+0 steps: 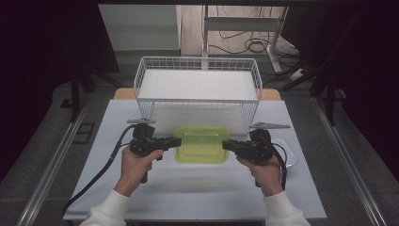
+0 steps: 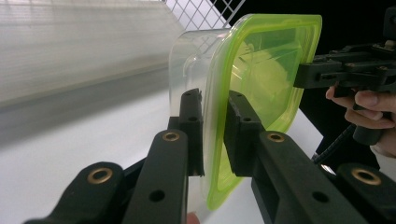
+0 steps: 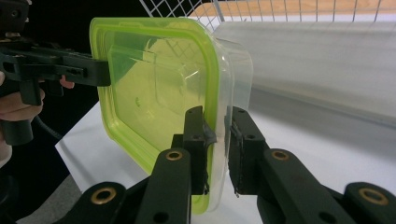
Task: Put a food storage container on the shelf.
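You had your left gripper (image 1: 173, 141) clamped on the rim of the clear container (image 2: 196, 60) with the green lid (image 1: 201, 144), its jaws pinching the lid's edge. Your right gripper (image 1: 227, 144) gripped the opposite rim the same way. The container hung between the two claws, lid facing up, above the white table (image 1: 197, 188). Just beyond both claws stood the white wire basket (image 1: 197, 63).

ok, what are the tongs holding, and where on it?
Both hold the lidded container: left tongs and right tongs each pinch the green lid's rim at opposite ends.
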The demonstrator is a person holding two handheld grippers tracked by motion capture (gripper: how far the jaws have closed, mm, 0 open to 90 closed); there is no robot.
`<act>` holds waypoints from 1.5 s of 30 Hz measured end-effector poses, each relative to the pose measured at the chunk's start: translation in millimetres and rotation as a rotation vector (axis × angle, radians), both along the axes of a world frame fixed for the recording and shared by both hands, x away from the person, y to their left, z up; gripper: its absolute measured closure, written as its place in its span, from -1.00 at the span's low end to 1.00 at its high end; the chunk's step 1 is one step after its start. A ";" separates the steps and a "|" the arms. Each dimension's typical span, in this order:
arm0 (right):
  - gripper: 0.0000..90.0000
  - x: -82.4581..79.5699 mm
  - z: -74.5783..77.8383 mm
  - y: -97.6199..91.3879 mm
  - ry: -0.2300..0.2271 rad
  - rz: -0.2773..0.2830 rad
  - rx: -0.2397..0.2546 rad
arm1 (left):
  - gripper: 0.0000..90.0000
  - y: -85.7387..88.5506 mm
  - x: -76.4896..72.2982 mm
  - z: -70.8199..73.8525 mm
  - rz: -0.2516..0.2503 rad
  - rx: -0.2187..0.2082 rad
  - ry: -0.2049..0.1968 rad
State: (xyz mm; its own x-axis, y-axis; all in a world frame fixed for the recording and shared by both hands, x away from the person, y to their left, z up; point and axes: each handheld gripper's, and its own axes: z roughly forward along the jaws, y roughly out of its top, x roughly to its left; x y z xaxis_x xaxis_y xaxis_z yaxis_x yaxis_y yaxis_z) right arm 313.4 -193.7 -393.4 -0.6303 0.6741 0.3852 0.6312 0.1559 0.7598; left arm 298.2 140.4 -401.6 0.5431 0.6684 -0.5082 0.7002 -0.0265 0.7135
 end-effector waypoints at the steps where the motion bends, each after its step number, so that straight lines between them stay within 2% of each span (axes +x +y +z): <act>1: 0.74 -0.2 1.4 0.1 -0.006 -0.002 -0.003 | 0.75 0.0 0.0 0.0 0.000 0.000 0.000; 11: 0.74 -0.4 15.6 2.4 -0.042 -0.014 0.008 | 0.75 1.5 2.5 20.4 -0.001 0.013 -0.039; 21: 0.74 1.5 38.7 6.5 -0.082 -0.012 0.003 | 0.75 5.6 4.9 43.0 0.002 0.010 -0.079; 28: 0.74 8.2 57.1 8.7 -0.116 -0.011 0.018 | 0.75 6.9 11.6 63.4 0.007 0.016 -0.113; 34: 0.74 13.8 71.6 8.0 -0.144 -0.016 0.020 | 0.76 6.7 19.1 75.7 0.005 0.010 -0.123; 45: 0.74 24.7 82.1 5.4 -0.168 -0.015 0.039 | 0.76 5.7 30.7 88.8 0.003 0.017 -0.137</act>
State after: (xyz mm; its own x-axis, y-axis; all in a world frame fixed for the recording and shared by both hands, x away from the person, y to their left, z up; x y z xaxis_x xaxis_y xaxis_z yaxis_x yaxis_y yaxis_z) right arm 338.2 -188.3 -311.3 -0.6780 0.6706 0.3011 0.4966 0.1159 0.8602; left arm 328.9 146.1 -312.7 0.6051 0.6779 -0.4175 0.5960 -0.0380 0.8021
